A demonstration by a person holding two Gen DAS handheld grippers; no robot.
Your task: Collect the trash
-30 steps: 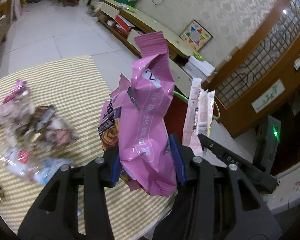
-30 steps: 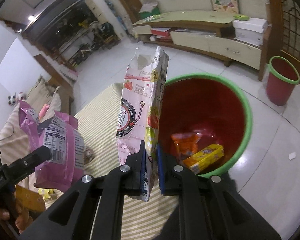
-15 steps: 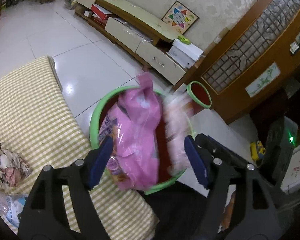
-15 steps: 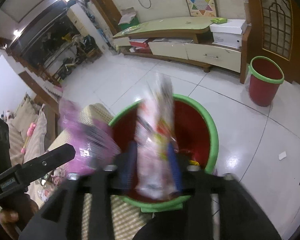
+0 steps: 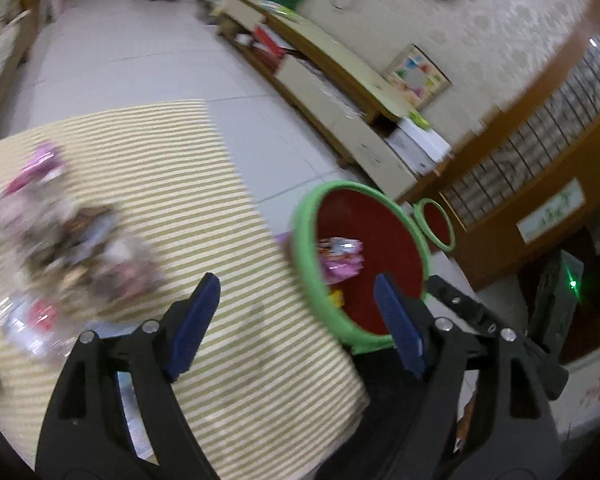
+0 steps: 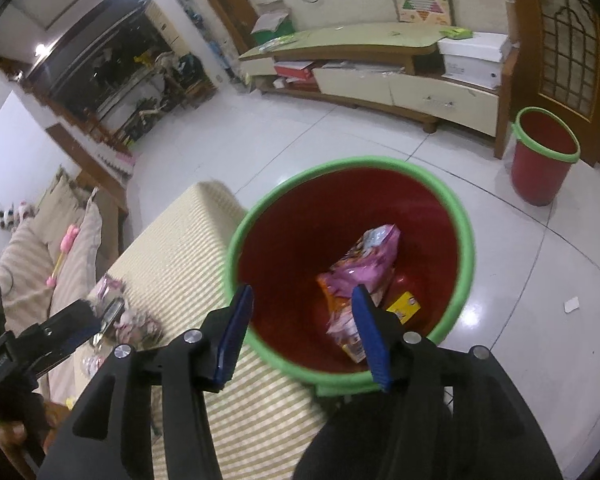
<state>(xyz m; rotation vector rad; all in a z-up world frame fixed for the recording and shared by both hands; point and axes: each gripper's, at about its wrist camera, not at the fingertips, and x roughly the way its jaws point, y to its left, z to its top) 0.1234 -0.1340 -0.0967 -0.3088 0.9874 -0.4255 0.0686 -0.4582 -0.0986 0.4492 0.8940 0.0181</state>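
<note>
Both tongs are opening with nothing between them, left tongs (image 5: 296,320) wider than right tongs (image 6: 302,332). Pink wrapper (image 6: 364,264) lies inside the red bin (image 6: 466,240); more trash (image 5: 72,248) sits on the striped tabletop (image 5: 204,216).

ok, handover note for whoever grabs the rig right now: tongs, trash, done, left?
Left tongs: empty, jaws opening, over the striped table edge beside the bin.
Right tongs: empty, jaws opening, above the bin mouth.
Red bin with green rim: on the floor against the table edge; holds a pink snack bag, a yellow pack and other wrappers.
Done: those packs are in the bin.
Left: a pile of wrappers lies on the striped table, blurred in the left view. A second red bin stands by the cabinet.
</note>
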